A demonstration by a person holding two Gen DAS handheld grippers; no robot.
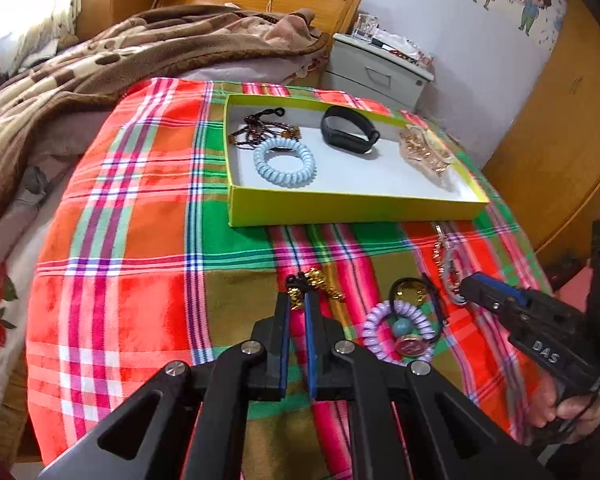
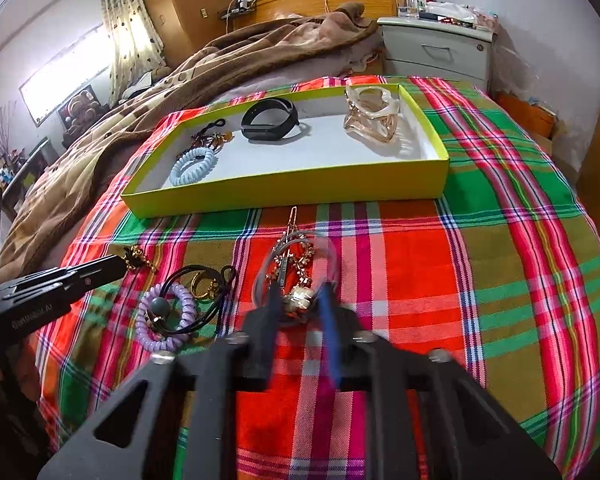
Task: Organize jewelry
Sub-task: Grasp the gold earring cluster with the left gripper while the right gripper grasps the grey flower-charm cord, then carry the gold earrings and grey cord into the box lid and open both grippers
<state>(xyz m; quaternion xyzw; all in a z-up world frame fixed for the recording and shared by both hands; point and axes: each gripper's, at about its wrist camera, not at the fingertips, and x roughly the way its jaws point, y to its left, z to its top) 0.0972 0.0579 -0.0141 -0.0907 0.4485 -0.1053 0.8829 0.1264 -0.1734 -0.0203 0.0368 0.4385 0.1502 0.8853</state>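
Left wrist view: low in the frame, the left gripper [image 1: 299, 300] is clamped on a gold chain [image 1: 320, 286]; at right, the right gripper [image 2: 300, 304] has its fingers either side of a beaded hairpin [image 2: 294, 276], grip unclear.

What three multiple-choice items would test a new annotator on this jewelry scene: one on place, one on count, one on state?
1. Where is the black wristband?
A. in the yellow-green box
B. on the plaid cloth
C. on the nightstand

2. How many spiral hair ties show?
A. one
B. two
C. four

3. The left gripper is:
A. wide open
B. shut on the gold piece
C. out of view

A: the band lies inside the box.
B: a blue one in the box, a lilac one on the cloth.
B: its jaws pinch the gold piece.
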